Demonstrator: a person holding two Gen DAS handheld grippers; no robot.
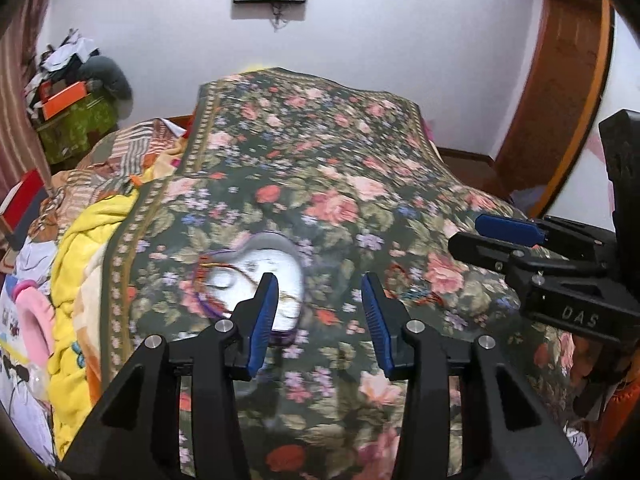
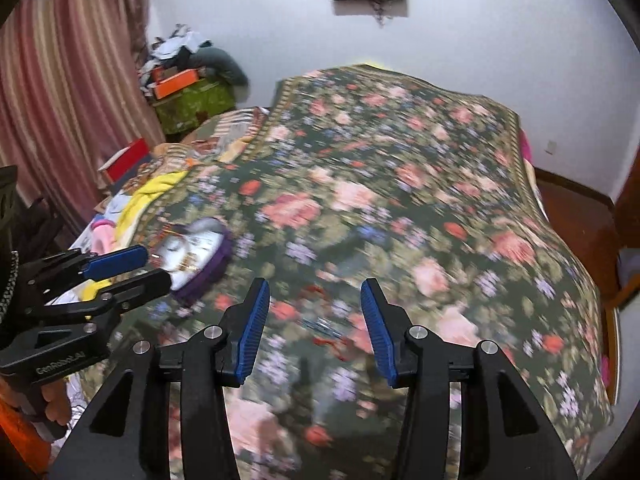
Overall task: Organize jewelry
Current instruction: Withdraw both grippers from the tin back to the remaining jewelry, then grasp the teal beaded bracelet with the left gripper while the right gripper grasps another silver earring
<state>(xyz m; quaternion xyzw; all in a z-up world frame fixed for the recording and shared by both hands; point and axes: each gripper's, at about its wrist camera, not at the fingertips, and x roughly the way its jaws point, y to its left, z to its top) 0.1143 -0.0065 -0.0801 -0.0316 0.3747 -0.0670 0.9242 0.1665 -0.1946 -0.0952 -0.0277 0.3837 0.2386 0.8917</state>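
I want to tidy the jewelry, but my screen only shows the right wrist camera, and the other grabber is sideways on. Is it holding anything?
Observer: No. The left wrist view looks straight along the left gripper: it is open, with only the flowered blanket showing between its fingers.
Operator: What's in the purple box next to it?
Observer: In that view the box is white inside, and red and purple loops lie along its left edge. The picture is too blurred to say whether they are bangles or thread.
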